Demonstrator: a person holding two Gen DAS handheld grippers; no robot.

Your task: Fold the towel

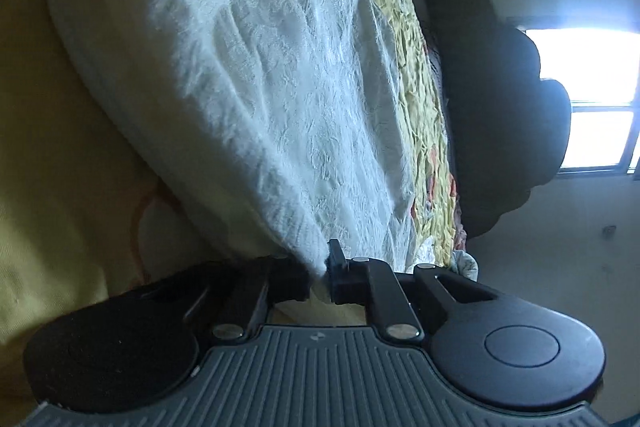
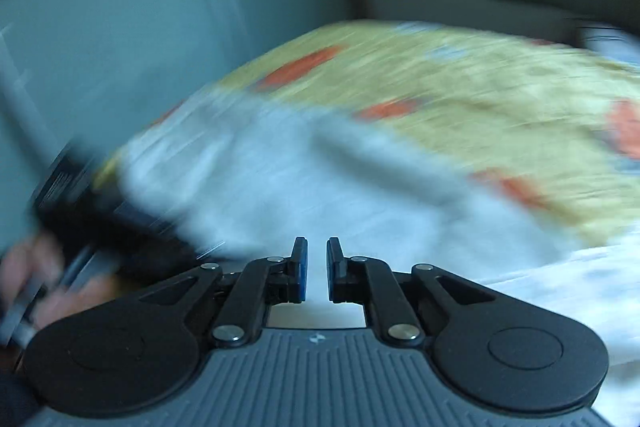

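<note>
The white textured towel (image 1: 260, 87) hangs stretched from my left gripper (image 1: 320, 269), which is shut on one of its corners. In the tilted left wrist view the cloth runs up and away over the yellow bedspread (image 1: 416, 99). The right wrist view is motion-blurred. There the towel (image 2: 304, 183) lies spread on the bed ahead of my right gripper (image 2: 317, 267). Its blue-padded fingers (image 2: 300, 275) stand a narrow gap apart with nothing between them. At that view's left edge, a hand (image 2: 24, 275) holds the other dark gripper at the towel's left end.
The yellow bedspread (image 2: 460, 87) has orange patches. A pale cabinet or wall (image 2: 120, 27) stands to the left of the bed. A dark rounded shape (image 1: 500, 107) and a bright window (image 1: 600, 99) lie beyond the bed. A second white cloth (image 2: 580, 287) lies at the right.
</note>
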